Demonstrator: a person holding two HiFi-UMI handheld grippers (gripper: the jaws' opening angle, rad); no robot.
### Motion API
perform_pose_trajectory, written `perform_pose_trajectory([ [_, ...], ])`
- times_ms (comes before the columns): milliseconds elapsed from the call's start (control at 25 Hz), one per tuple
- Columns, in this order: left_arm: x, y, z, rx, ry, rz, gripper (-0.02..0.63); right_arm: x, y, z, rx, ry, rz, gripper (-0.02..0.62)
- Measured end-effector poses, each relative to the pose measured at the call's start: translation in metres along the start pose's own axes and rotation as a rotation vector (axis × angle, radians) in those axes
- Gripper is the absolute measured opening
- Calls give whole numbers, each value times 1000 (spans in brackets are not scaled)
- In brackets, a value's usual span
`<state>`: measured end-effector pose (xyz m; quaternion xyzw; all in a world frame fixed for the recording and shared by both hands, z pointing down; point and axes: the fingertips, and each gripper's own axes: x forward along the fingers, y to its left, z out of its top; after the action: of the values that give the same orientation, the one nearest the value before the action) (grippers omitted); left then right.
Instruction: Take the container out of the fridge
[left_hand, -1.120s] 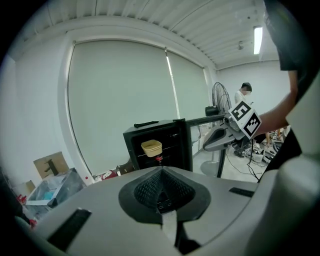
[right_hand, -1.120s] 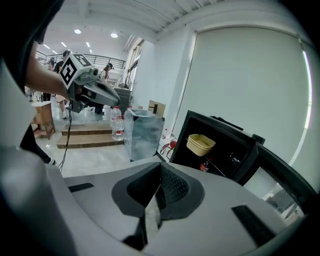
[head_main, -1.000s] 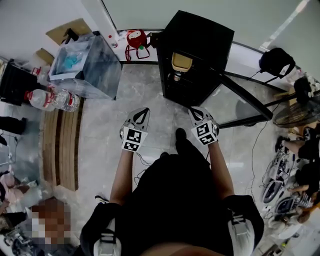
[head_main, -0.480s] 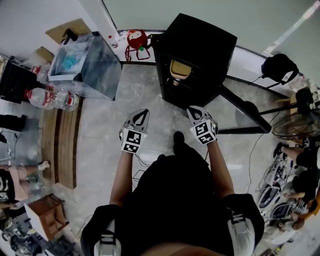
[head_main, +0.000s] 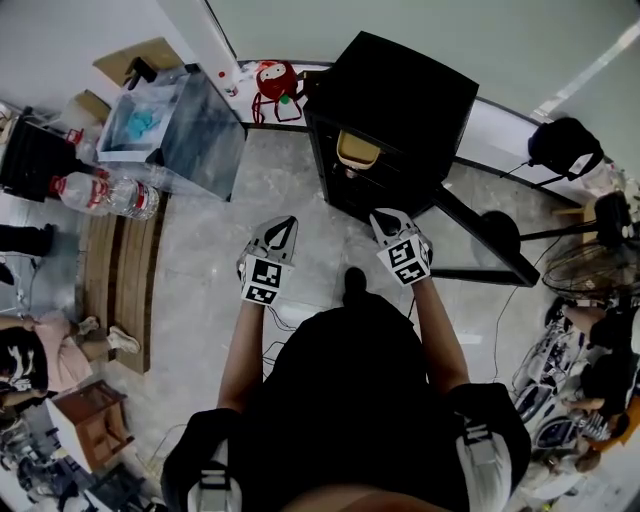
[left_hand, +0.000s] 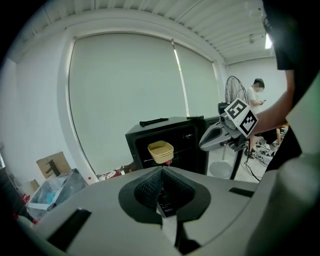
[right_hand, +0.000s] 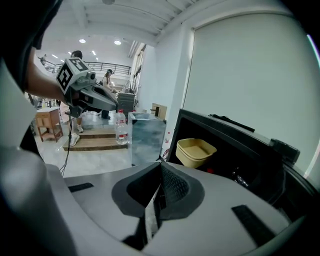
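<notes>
Both tools have edged closer to the fridge (head_main: 400, 90) over the last second, and its open front now lies just ahead of the right tool's tips.

In the head view the left tool (head_main: 287, 221) and the right tool (head_main: 381, 214) are held side by side over the floor (head_main: 200, 270), well apart from each other, both aimed at the fridge. The left tool (left_hand: 162, 172) has its jaws together with nothing between them. The right tool (right_hand: 160, 167) is likewise closed and empty. Each shows in the other's view: the right tool (left_hand: 202, 146) to the right, in front of the fridge, and the left tool (right_hand: 117, 106) at the upper left.

The fridge (left_hand: 165, 127) is black and stands on the floor with its door (head_main: 480, 235) swung wide to the right. The container (head_main: 356, 150), a pale yellow open tub, sits inside on an upper shelf near the front, upright. Neither tool touches it. From the left tool it shows above the jaw tips (left_hand: 160, 151). From the right tool it lies just ahead and slightly right (right_hand: 195, 151).

Left of the fridge stands a clear box (head_main: 180, 125), and a bottle (head_main: 105, 195) lies farther left.
</notes>
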<state>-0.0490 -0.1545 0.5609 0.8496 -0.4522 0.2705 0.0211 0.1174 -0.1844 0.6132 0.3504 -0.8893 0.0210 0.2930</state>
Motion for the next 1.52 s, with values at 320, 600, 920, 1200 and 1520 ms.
perform_pose_trajectory([
  [320, 18, 1, 8, -9, 7, 42, 20, 19, -13, 10, -55, -18, 68, -2],
  [600, 29, 4, 20, -38, 6, 50, 19, 37, 2, 16, -274, 21, 121, -1],
  [920, 39, 21, 18, -24, -3, -11, 20, 53, -6, 19, -222, 50, 75, -1],
  [1200, 47, 55, 14, -12, -26, -87, 18, 75, -13, 25, -163, 105, -5, 0],
  [1520, 52, 80, 10, 13, -39, -146, 19, 96, -25, 33, -190, 172, -75, 0],
])
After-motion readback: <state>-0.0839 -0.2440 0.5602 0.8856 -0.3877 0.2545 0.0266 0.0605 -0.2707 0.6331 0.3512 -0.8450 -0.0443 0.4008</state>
